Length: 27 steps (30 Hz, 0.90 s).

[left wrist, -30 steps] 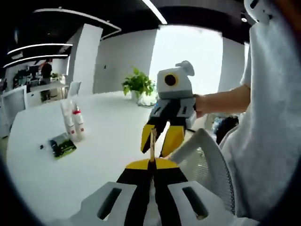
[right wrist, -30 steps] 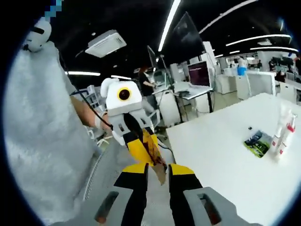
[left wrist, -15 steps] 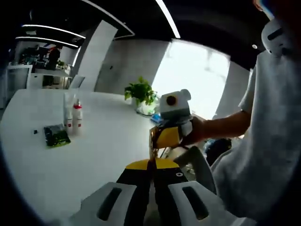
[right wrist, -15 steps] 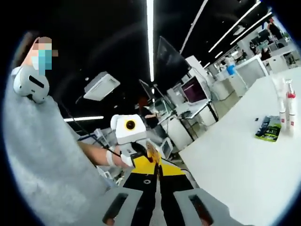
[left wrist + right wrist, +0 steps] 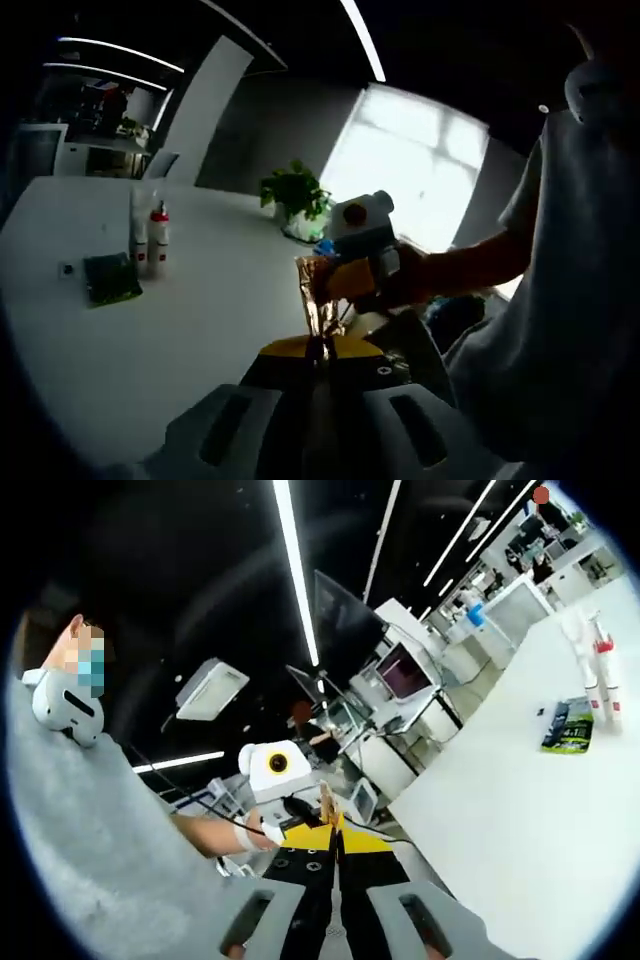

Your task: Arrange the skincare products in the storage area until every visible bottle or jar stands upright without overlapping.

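Above the white table's (image 5: 190, 330) edge, we see both grippers (image 5: 318, 345) (image 5: 335, 832) clamped on one shiny sachet (image 5: 318, 290). Two bottles (image 5: 147, 230) stand upright beside a green packet (image 5: 108, 278).

We see a white worktop (image 5: 150, 330) running wide across the left gripper view, with a potted plant (image 5: 292, 195) at its far edge before a bright window (image 5: 420, 165). A flat green packet (image 5: 110, 278) lies on it (its print too small to read). In the right gripper view, ceiling light strips (image 5: 295, 565) cross overhead, and a monitor (image 5: 403, 670) stands at desks beyond the worktop (image 5: 500, 800).
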Each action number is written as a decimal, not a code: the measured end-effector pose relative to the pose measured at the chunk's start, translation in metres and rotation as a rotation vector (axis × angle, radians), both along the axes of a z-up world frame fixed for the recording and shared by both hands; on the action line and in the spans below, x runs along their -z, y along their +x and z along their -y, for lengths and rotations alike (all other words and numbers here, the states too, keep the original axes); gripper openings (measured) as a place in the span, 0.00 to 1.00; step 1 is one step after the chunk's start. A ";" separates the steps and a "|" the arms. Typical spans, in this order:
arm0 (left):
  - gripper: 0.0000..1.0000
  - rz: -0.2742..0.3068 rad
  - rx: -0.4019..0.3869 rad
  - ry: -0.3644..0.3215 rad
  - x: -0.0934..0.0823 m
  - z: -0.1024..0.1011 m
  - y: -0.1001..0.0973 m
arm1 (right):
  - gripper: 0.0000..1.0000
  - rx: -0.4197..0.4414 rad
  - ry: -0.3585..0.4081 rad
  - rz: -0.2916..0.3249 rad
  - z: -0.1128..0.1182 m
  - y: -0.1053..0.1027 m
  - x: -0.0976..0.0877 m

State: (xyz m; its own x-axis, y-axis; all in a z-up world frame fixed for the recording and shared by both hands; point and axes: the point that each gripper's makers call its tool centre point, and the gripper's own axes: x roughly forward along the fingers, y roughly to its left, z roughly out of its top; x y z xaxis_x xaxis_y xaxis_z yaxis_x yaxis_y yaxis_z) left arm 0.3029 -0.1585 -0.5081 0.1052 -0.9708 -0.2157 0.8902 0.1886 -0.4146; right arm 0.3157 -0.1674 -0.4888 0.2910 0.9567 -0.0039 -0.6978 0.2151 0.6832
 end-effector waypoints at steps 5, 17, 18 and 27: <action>0.00 0.021 -0.039 -0.006 -0.002 -0.004 0.007 | 0.00 -0.007 0.004 0.005 -0.006 0.001 -0.005; 0.00 -0.005 -0.128 -0.016 -0.003 -0.012 0.023 | 0.07 0.033 0.003 0.003 -0.007 0.018 -0.007; 0.00 -0.002 -0.140 -0.017 -0.004 -0.013 0.025 | 0.09 0.037 0.000 0.004 -0.009 0.019 -0.007; 0.00 0.013 -0.331 -0.036 -0.009 -0.036 0.060 | 0.47 0.271 0.028 0.030 0.015 0.047 -0.018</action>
State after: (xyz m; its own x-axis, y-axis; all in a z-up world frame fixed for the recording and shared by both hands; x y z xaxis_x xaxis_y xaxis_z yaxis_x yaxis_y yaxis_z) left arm 0.3626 -0.1226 -0.4992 0.4185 -0.8904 -0.1788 0.7881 0.4539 -0.4157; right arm 0.3628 -0.1823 -0.4705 0.5360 0.8435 0.0344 -0.6377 0.3779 0.6713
